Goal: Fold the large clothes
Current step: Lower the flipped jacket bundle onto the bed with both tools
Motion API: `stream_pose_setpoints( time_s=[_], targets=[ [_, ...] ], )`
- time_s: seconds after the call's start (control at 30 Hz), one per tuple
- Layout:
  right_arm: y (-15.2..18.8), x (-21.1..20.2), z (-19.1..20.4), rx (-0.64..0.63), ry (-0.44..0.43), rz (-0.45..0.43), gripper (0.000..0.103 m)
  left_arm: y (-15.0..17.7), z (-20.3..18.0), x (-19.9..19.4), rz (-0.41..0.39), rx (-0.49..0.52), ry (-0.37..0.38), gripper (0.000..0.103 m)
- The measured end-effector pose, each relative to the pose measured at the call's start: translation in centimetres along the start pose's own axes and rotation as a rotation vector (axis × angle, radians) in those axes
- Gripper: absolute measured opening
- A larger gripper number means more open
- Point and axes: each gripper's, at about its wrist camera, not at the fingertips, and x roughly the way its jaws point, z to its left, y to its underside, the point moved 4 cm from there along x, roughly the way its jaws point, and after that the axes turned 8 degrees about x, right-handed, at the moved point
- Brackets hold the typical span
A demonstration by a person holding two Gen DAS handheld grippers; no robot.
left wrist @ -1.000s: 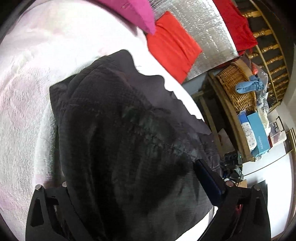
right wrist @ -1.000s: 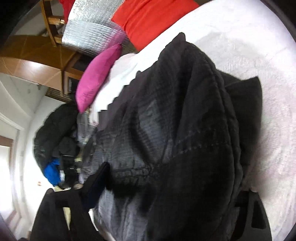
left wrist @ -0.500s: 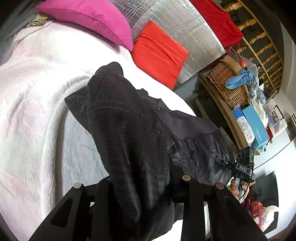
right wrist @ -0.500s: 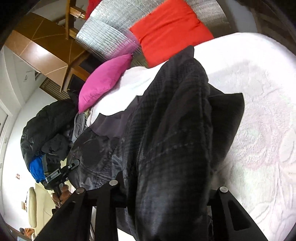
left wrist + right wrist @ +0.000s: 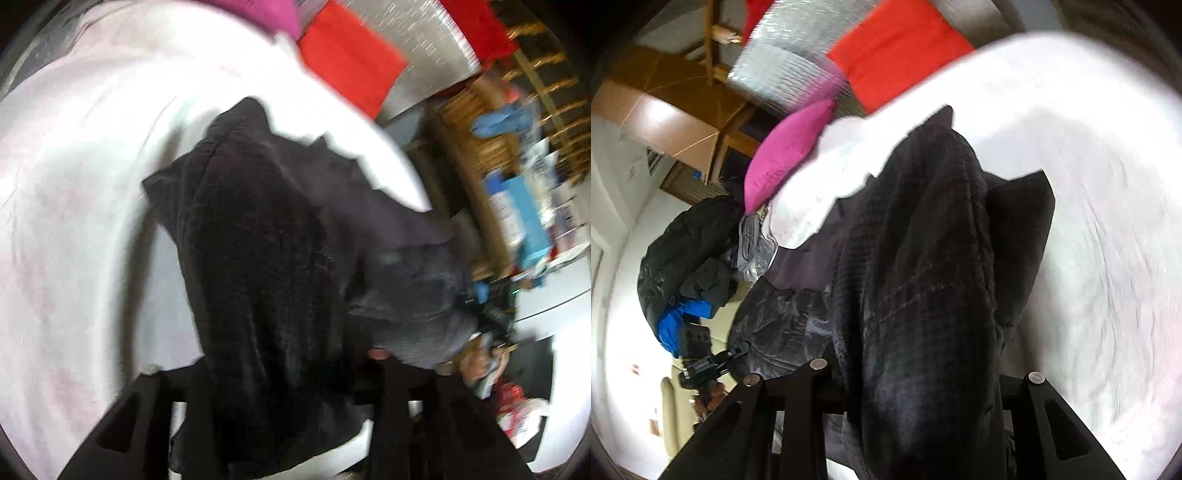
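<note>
Left wrist view shows your left gripper (image 5: 280, 398) and right gripper (image 5: 916, 391), open a second ago, now clamped on the dark quilted jacket (image 5: 258, 240), lifting its edge off the white bedspread (image 5: 74, 184) for folding.

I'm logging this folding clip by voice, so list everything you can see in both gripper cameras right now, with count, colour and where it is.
dark garment: one, black, draped from both grippers down onto the bed.
bed cover: one, white, under the garment.
pink cushion: one, magenta, at the head of the bed.
red cushion: one, red, against the silver panel.
silver panel: one, silver, behind the cushions.
wicker basket: one, tan, on the shelf beside the bed, blurred.
blue box: one, blue, on that shelf.
clothes pile: one, black with blue, beyond the bed's other side.
left gripper: one, black, shut on the garment.
right gripper: one, black, shut on the garment.
</note>
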Motion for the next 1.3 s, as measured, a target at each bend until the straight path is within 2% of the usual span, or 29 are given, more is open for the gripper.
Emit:
stream_pose_setpoints(
  time_s=[0.03, 0.1, 0.17, 0.23, 0.3, 0.37, 0.43, 0.47, 0.5, 0.53, 0.57, 0.6, 0.67, 0.73, 0.8, 0.83, 0.87, 0.9, 0.97, 1.0, 1.03, 1.07, 1.1, 1.13, 1.2, 1.3],
  targets=[
    [0.1, 0.3, -0.9, 0.027, -0.001, 0.015, 0.046, 0.2, 1.0, 0.3, 0.022, -0.019, -0.026, 0.060],
    [-0.3, 0.8, -3.2, 0.108, 0.020, 0.040, 0.064, -0.2, 2.8, 0.5, 0.060, -0.107, -0.025, 0.061],
    [-0.8, 0.5, -4.5, 0.171, 0.020, 0.046, 0.064, -0.9, 3.4, -0.5, 0.049, -0.141, -0.024, 0.061],
    [-1.2, -0.6, -4.6, 0.198, 0.006, 0.030, 0.064, -1.9, 3.3, -2.8, -0.032, -0.118, -0.057, 0.065],
    [-1.6, -2.3, -4.2, 0.172, 0.054, -0.022, 0.064, -2.5, 3.2, -5.3, -0.139, -0.109, -0.088, 0.072],
    [-1.9, -3.9, -3.6, 0.141, 0.147, -0.092, 0.065, -3.2, 2.8, -6.7, -0.241, -0.106, -0.116, 0.076],
    [-2.3, -6.1, -2.7, 0.096, 0.284, -0.224, 0.065, -3.9, 2.0, -6.7, -0.260, -0.089, -0.111, 0.077],
    [-2.5, -6.9, -2.2, 0.084, 0.321, -0.270, 0.065, -4.2, 1.5, -6.4, -0.261, -0.082, -0.112, 0.077],
    [-2.6, -7.6, -1.5, 0.078, 0.338, -0.313, 0.066, -4.4, 0.8, -5.9, -0.265, -0.076, -0.127, 0.077],
    [-2.7, -8.2, -0.6, 0.066, 0.332, -0.344, 0.072, -4.7, 0.4, -5.4, -0.262, -0.069, -0.140, 0.077],
    [-2.6, -8.2, 0.7, 0.039, 0.288, -0.354, 0.077, -5.1, -0.2, -4.7, -0.247, -0.053, -0.155, 0.078],
    [-2.4, -7.7, 2.2, 0.003, 0.245, -0.341, 0.086, -5.4, -0.8, -3.8, -0.225, -0.035, -0.174, 0.079],
    [-1.6, -5.7, 4.6, -0.084, 0.223, -0.285, 0.087, -5.2, -2.1, -2.2, -0.193, -0.001, -0.214, 0.079],
    [-0.6, -2.9, 6.4, -0.154, 0.249, -0.205, 0.087, -4.1, -2.7, -1.2, -0.149, 0.072, -0.260, 0.082],
    [0.5, 0.4, 7.0, -0.212, 0.305, -0.113, 0.087, -3.6, -4.3, 1.3, -0.073, 0.176, -0.358, 0.084],
    [1.0, 1.7, 6.8, -0.234, 0.343, -0.082, 0.087, -3.2, -4.5, 2.5, -0.030, 0.235, -0.441, 0.084],
    [1.2, 3.3, 6.5, -0.256, 0.390, -0.045, 0.087, -3.0, -4.5, 3.3, -0.005, 0.260, -0.484, 0.084],
    [1.6, 4.7, 6.1, -0.274, 0.429, -0.016, 0.087, -2.7, -4.3, 3.9, 0.012, 0.269, -0.504, 0.084],
    [2.1, 6.3, 5.6, -0.315, 0.479, -0.026, 0.087, -2.6, -3.8, 4.5, 0.007, 0.255, -0.494, 0.084],
    [2.3, 7.0, 5.7, -0.342, 0.505, -0.052, 0.085, -2.7, -3.7, 4.6, 0.000, 0.252, -0.485, 0.079],
    [2.2, 7.5, 5.8, -0.365, 0.530, -0.062, 0.074, -2.8, -3.5, 4.4, -0.014, 0.252, -0.477, 0.060],
    [2.2, 8.0, 6.0, -0.391, 0.572, -0.071, 0.068, -2.9, -3.3, 4.4, -0.024, 0.255, -0.470, 0.046],
    [2.0, 8.2, 6.3, -0.408, 0.610, -0.086, 0.051, -3.0, -3.1, 4.5, -0.028, 0.251, -0.446, 0.023],
    [1.7, 8.2, 6.7, -0.429, 0.645, -0.120, 0.033, -3.2, -2.7, 4.7, -0.039, 0.240, -0.433, 0.016],
    [1.0, 8.2, 7.3, -0.429, 0.641, -0.157, 0.018, -3.3, -2.5, 5.0, -0.054, 0.246, -0.429, 0.010],
    [0.0, 9.6, 7.2, -0.424, 0.645, -0.159, 0.013, -4.1, -2.1, 5.6, -0.067, 0.243, -0.434, 0.005]
  ],
)
